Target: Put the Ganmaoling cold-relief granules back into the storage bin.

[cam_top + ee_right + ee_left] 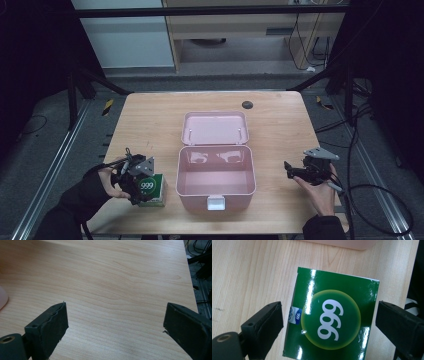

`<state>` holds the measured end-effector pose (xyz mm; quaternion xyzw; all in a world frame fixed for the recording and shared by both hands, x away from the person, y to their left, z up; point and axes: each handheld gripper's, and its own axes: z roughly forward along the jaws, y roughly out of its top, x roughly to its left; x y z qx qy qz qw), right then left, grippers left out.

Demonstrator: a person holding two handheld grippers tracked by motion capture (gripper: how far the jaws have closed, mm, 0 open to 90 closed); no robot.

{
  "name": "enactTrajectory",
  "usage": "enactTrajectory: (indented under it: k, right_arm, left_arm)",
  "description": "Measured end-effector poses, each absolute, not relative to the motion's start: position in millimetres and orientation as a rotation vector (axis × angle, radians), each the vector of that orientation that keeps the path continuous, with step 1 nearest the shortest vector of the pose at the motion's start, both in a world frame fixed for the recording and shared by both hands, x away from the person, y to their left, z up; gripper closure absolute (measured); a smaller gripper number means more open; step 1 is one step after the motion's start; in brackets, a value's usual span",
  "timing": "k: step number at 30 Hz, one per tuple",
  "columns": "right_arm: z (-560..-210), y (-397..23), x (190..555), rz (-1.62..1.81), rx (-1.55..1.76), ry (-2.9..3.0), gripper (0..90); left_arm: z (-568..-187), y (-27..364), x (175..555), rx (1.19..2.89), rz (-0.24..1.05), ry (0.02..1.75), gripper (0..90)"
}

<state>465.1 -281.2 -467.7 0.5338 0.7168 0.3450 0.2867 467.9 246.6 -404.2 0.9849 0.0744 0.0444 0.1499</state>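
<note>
Two grippers: at work over a wooden table (pixel 280 115), one in each hand, seen from the high view.
Left gripper (pixel 137 176): at the table's near left corner, poised directly over a green box (pixel 153 190); jaws spread wide, one on either side of the box, neither touching it in the left gripper view.
Left hand (pixel 107 181): gloved in black, wrapped round the gripper's body, sleeve entering from the bottom left.
Green box (pixel 332 315): flat on the wood, glossy, marked "999" in white on a yellow-green disc, with a small blue label at one edge; just beside the front left corner of the pink case.
Pink case (pixel 215 176): centre of the table, lid thrown back and lying open toward the far side, interior bare, white latch at the front wall.
Right gripper (pixel 294 171): near the table's right edge, well apart from the case, pointing toward it; jaws wide apart, nothing between them but bare wood in the right gripper view (pixel 115 337).
Right hand (pixel 320 190): under the gripper, palm up, cable trailing off to the floor.
Dark disc (pixel 247 104): set in the tabletop near the far edge.
</note>
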Motion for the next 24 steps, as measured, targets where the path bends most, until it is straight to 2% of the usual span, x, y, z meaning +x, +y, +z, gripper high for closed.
enactTrajectory:
  k: [24]
  right_arm:
    - [-470, -280, 466, 0.906, 1.424, 1.934, 5.2]
  left_arm:
    - [-428, 245, 474, 2.875, 0.045, 0.211, 6.4]
